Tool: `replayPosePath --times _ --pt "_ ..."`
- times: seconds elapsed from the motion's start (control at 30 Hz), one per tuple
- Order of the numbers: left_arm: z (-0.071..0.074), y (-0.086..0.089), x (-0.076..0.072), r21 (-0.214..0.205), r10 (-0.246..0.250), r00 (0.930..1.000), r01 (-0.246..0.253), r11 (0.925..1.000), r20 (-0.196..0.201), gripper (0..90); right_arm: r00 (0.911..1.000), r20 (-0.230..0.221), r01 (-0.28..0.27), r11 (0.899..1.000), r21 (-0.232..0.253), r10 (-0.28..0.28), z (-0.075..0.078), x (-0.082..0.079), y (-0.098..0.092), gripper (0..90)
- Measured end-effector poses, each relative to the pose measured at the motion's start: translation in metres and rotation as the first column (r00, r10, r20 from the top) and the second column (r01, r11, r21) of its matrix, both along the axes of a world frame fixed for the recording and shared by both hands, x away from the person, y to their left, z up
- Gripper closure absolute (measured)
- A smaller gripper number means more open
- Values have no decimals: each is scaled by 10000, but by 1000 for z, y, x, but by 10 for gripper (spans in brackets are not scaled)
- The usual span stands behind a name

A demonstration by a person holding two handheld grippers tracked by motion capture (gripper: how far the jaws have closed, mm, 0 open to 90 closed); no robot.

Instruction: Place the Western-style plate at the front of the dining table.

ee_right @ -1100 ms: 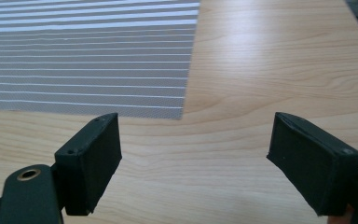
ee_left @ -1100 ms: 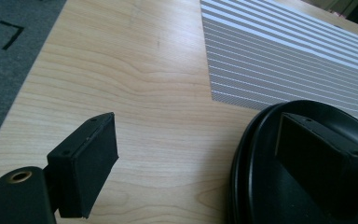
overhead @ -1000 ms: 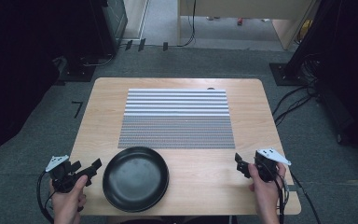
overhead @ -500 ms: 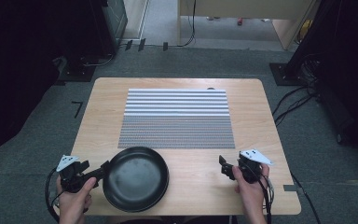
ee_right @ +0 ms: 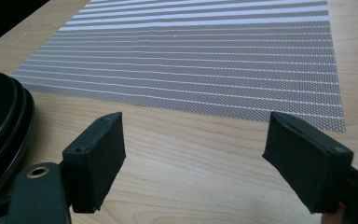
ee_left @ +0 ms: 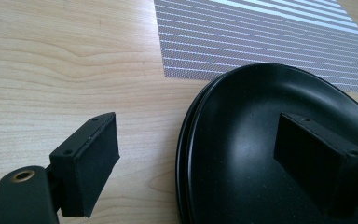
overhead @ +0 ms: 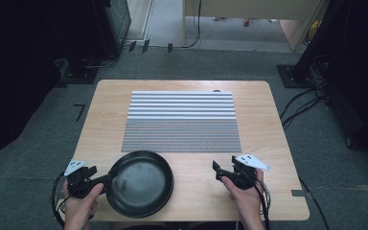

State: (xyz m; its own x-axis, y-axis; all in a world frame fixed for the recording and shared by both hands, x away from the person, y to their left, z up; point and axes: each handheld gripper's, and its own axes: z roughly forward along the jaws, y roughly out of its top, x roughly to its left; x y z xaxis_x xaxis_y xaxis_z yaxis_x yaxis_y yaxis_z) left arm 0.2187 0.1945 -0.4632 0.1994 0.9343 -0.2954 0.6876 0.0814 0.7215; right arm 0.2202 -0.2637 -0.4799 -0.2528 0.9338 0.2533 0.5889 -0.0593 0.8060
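Fingers of left gripper [ee_left: 214, 168] wide apart, straddling black pan [overhead: 141, 183] rim w/o contact; right gripper [ee_right: 205, 158] wide, nothing held.

**Count on the table: plates, mat, grippers**

On the one wooden table [overhead: 268, 143] sits one striped placemat [overhead: 182, 120]. At the near edge, the left gripper view shows two black plates [ee_left: 270, 154] stacked, two rims, one atop the other. Two hand-held grippers are in play: the left gripper [overhead: 93, 178], the right gripper [overhead: 225, 171], two hands, each gripper with two black jaws.
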Motion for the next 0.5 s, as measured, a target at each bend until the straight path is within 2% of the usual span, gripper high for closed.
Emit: replayPosePath --times 0.2,0.23,0.27,0.4,0.5 --pt "0 2 0 -100 -17 10000 16 9999 -10 137 10000 76 58 9999 -102 -57 2 0 12 237" --pt "0 3 -1 -191 23 10000 -24 9998 -49 137 9997 158 204 9997 -167 -202 2 0 17 285" --pt "0 3 -1 -191 23 10000 -24 9998 -49 137 9997 158 204 9997 -167 -202 2 0 17 285" --pt "2 3 -1 -315 -2 10000 1 9995 -36 137 9992 394 65 9995 -295 -54 4 -2 25 325" --pt "5 2 -2 -403 -62 10000 64 9992 44 137 9981 453 -415 9988 -243 425 5 -4 33 376"
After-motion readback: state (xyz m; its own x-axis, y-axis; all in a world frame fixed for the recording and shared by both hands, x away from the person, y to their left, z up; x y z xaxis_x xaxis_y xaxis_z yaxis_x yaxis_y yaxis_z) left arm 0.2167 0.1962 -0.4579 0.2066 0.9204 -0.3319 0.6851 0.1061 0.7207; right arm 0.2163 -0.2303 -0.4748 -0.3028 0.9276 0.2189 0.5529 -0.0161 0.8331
